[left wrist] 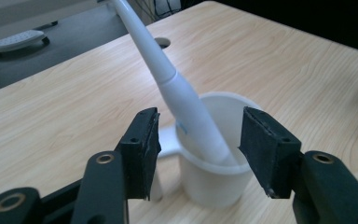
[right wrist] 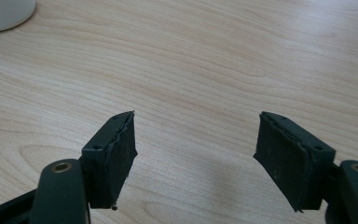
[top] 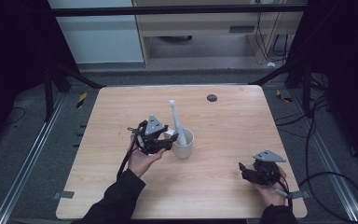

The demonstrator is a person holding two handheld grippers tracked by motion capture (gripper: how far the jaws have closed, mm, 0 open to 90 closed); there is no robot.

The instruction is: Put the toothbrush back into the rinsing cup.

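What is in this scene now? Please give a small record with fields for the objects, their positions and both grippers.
surface: wooden table
cup: white cup, upright near the table's middle
toothbrush: white electric toothbrush, standing tilted inside the cup
left gripper: left gripper, open, jaws on either side of the cup, not touching it
right gripper: right gripper, open, nothing between the jaws, over bare table

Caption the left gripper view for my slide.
Open left gripper facing a white toothbrush leaning in a white cup.
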